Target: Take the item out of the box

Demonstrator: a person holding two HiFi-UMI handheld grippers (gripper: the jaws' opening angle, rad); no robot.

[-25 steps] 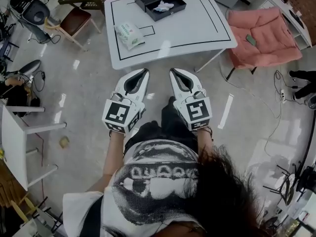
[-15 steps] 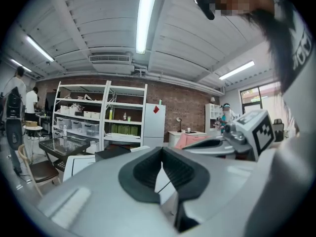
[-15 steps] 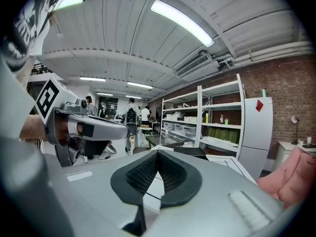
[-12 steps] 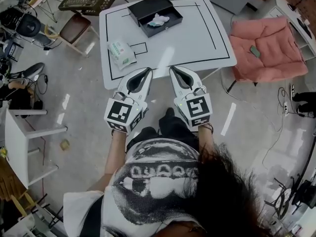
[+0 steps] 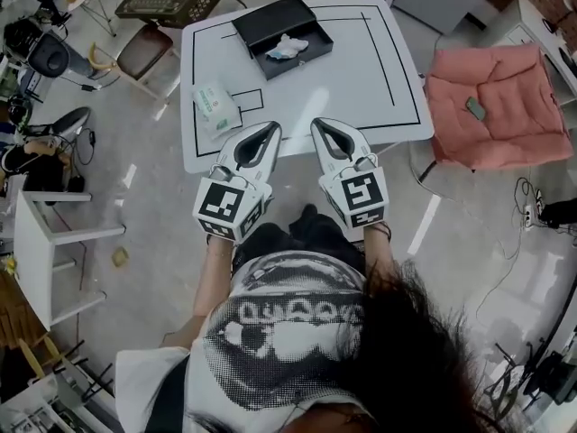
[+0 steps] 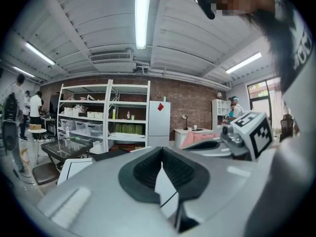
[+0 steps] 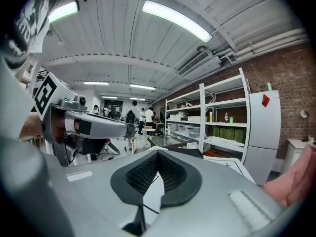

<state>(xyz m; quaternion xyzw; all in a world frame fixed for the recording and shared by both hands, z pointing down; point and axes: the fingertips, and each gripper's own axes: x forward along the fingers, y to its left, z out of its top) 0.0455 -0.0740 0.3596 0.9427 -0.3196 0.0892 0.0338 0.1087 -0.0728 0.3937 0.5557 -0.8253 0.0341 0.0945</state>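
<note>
Well short of the box (image 5: 267, 18) with its white cloth (image 5: 286, 48), left gripper (image 5: 270, 130) and right gripper (image 5: 317, 125) hang pressed together, empty

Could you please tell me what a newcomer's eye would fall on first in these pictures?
First, the left gripper and right gripper, side by side in the middle of the head view, both shut and empty, pointing toward the white table. Next, the open black box at the table's far left corner, with a crumpled white item inside. The pink cushion to the table's right also stands out.
</note>
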